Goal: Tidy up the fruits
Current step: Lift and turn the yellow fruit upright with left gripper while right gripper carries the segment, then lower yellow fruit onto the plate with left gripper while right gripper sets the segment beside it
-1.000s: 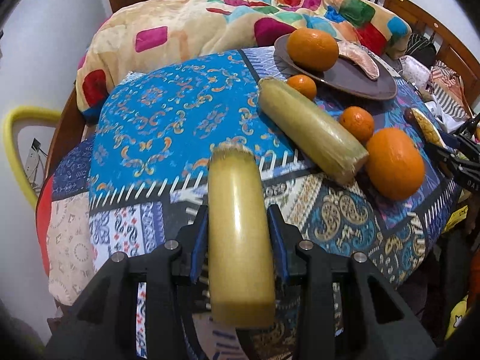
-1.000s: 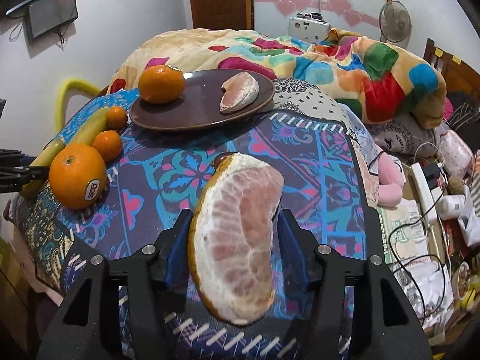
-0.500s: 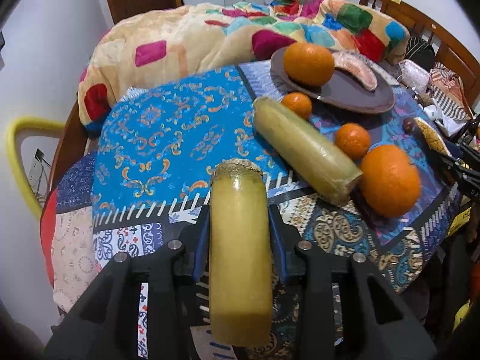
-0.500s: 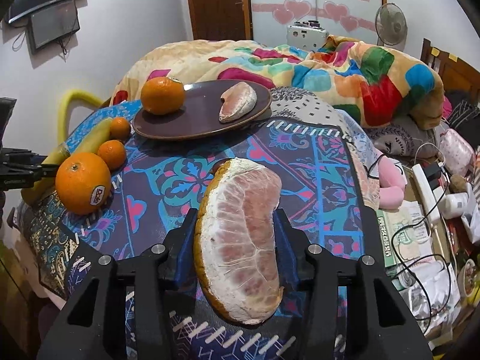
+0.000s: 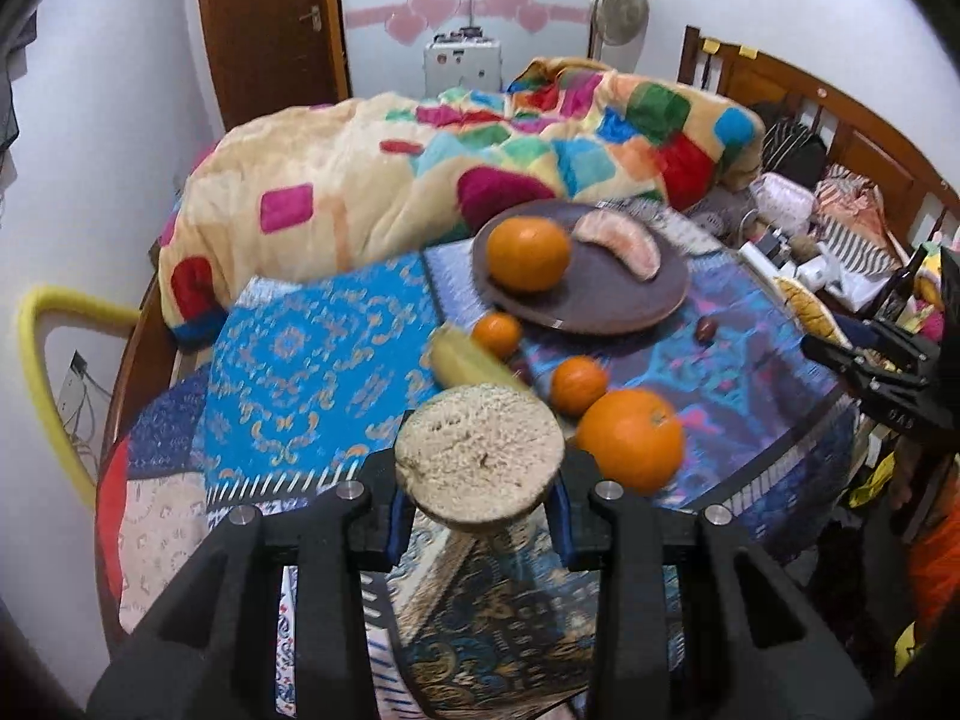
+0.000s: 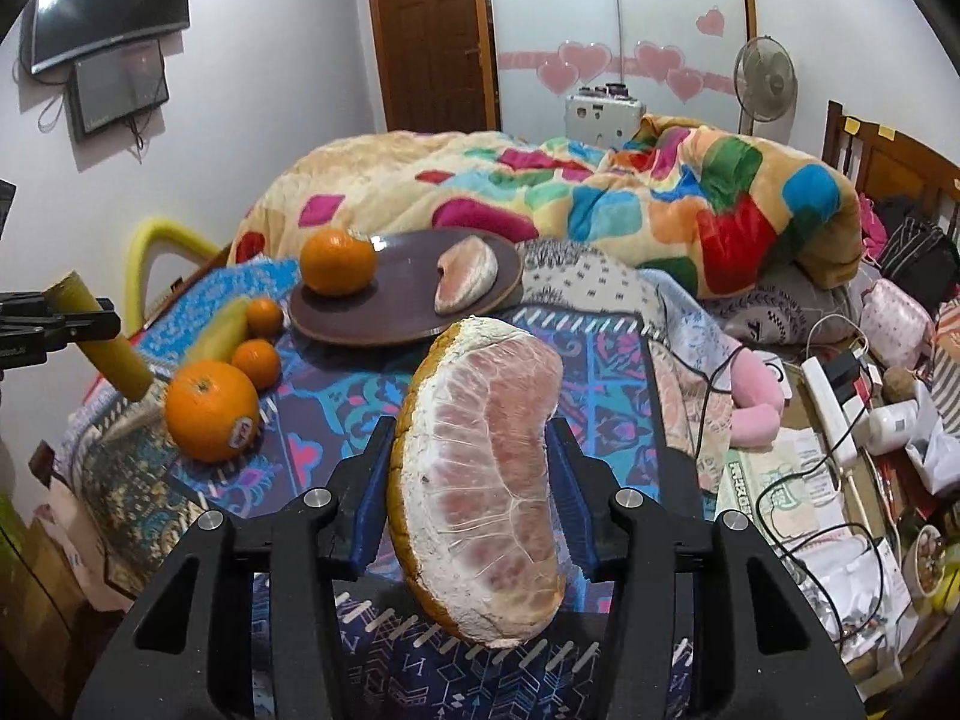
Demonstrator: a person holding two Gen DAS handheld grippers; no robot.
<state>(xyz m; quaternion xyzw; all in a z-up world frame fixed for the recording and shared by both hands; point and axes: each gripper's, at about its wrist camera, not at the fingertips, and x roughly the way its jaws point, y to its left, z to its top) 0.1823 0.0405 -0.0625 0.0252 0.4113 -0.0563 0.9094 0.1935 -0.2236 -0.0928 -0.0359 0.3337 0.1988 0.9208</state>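
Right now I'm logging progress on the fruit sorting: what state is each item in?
Left gripper: shut on sugarcane piece, lifted.
Right gripper: shut on pomelo wedge, lifted.
Plate: holds one orange and one pomelo slice.
Big orange: loose on the cloth.
Second sugarcane piece: lying on the cloth.

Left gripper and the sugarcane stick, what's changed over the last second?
The left gripper has tilted up, so the sugarcane piece it clamps now shows its cut end instead of its side. The right gripper still holds the pomelo wedge. Fruit on the plate stayed put.
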